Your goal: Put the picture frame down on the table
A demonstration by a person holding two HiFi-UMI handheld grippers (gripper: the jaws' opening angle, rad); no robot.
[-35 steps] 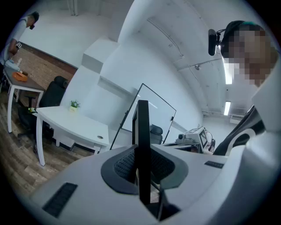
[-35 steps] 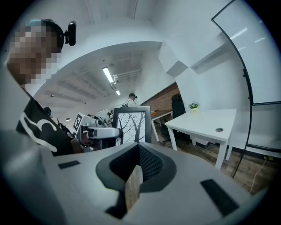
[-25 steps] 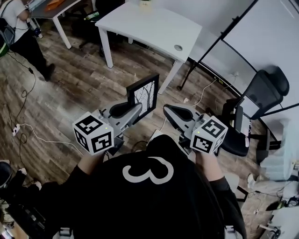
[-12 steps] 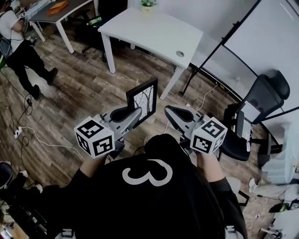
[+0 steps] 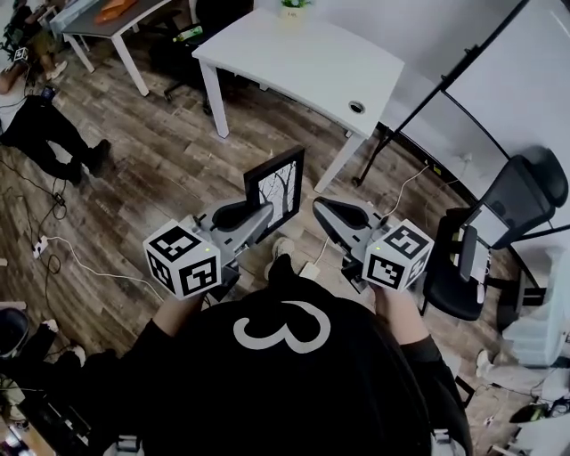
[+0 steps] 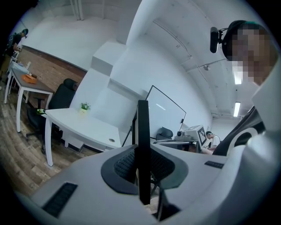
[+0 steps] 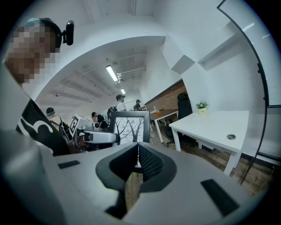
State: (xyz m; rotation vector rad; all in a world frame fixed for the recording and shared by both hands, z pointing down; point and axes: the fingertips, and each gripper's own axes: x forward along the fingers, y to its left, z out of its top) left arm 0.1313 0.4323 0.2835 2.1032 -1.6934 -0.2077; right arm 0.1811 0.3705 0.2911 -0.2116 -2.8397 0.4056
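Note:
A black picture frame point(image 5: 275, 186) with a bare-tree print is held upright above the wooden floor. My left gripper point(image 5: 258, 216) is shut on its lower edge; in the left gripper view the frame point(image 6: 143, 145) stands edge-on between the jaws. My right gripper point(image 5: 322, 210) hovers just right of the frame, shut with nothing between its pads. The right gripper view shows the frame's face point(image 7: 130, 127) beyond the closed jaws. The white table point(image 5: 303, 53) stands ahead, its top bare except for a small plant point(image 5: 292, 7) at the far edge.
A whiteboard on a black stand point(image 5: 499, 80) is to the right of the table. A black office chair point(image 5: 508, 200) sits at the right. A second desk point(image 5: 107, 18) and a person point(image 5: 40, 125) are at the far left. Cables point(image 5: 53, 240) lie on the floor.
The view has shifted so the white table sits a little nearer and more to the right. The frame stays gripped in the left gripper, held at the same height.

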